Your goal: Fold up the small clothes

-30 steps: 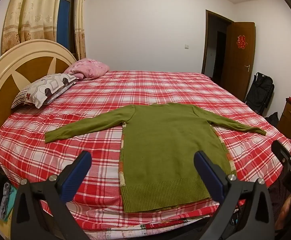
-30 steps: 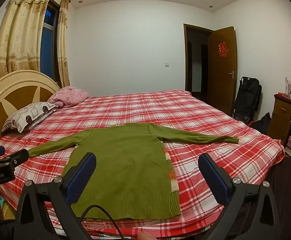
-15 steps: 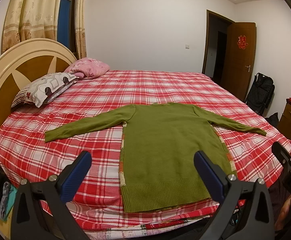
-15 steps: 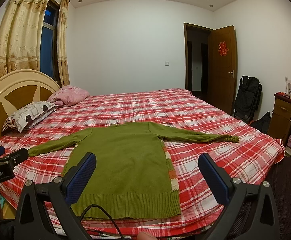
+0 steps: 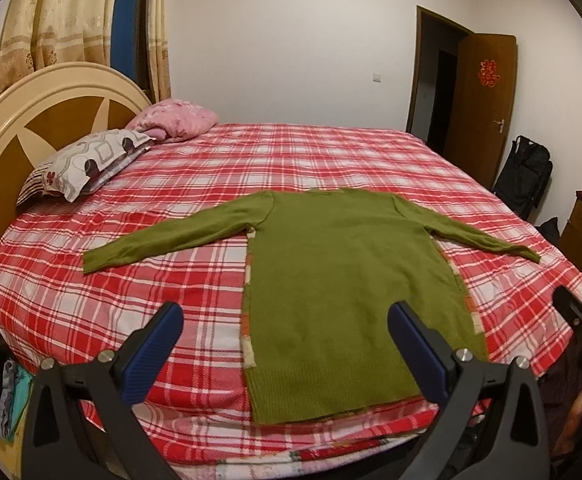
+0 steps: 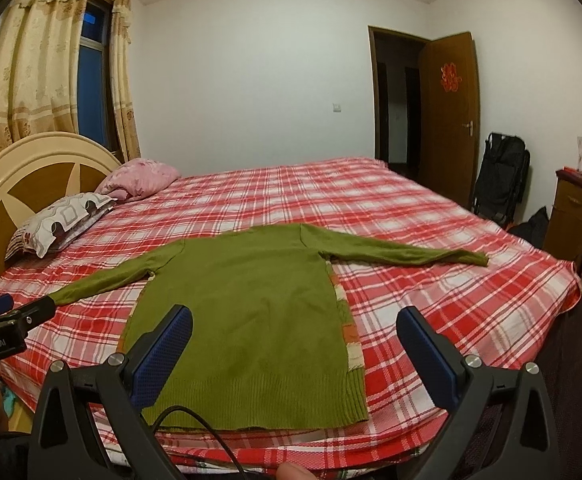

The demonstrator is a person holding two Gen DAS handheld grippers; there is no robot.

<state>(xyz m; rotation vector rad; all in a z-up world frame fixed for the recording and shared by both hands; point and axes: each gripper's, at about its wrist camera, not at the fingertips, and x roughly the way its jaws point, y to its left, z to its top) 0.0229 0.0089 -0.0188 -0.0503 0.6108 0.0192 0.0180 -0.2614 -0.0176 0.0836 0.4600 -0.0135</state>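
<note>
A green long-sleeved sweater (image 5: 343, 280) (image 6: 251, 320) lies flat on the red plaid bed (image 5: 171, 280), hem toward me and both sleeves spread out sideways. A patterned strip shows along each side seam. My left gripper (image 5: 285, 344) hovers open above the hem's left part, touching nothing. My right gripper (image 6: 295, 344) is open too, above the hem's right part, with nothing between its blue pads. Each gripper's tip shows at the edge of the other's view.
Two pillows (image 5: 87, 164) lie by the round headboard (image 5: 19, 128) at left. A brown door (image 6: 451, 120) stands open at the back right, with a black bag (image 6: 499, 176) and a wooden dresser (image 6: 579, 212) beside the bed's right side.
Both views have risen and tipped slightly, so the sweater sits a bit lower in frame. The sweater has not moved and both grippers stay open.
</note>
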